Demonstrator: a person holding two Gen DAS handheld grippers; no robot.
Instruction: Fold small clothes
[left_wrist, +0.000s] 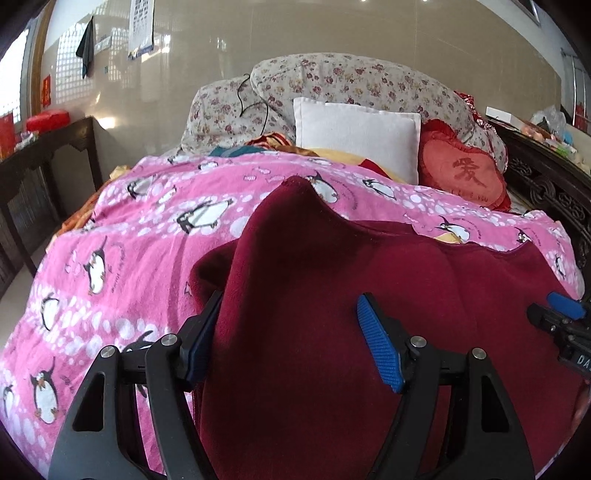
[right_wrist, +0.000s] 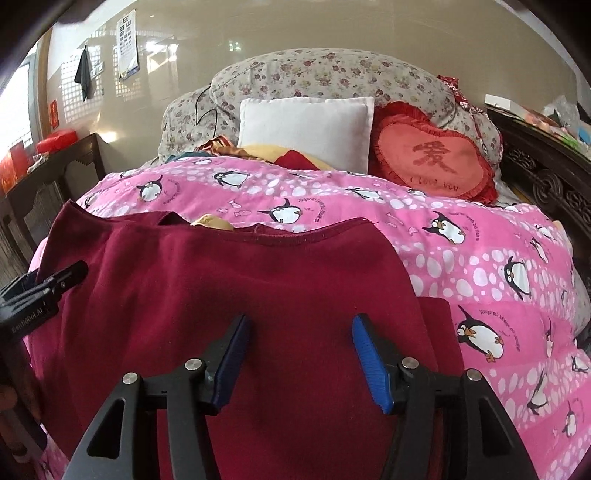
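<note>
Two grippers, left (left_wrist: 291, 339) & right (right_wrist: 301, 354), are held wide apart w/ nothing pinched, over a maroon garment (right_wrist: 229, 280) spread on the pink blanket (right_wrist: 480, 266).

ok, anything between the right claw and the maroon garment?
Nothing visible. The right claw hangs open directly over the maroon garment, which lies spread on the pink penguin blanket. No other object lies on the cloth beneath it; the left claw sits at its far edge.
</note>
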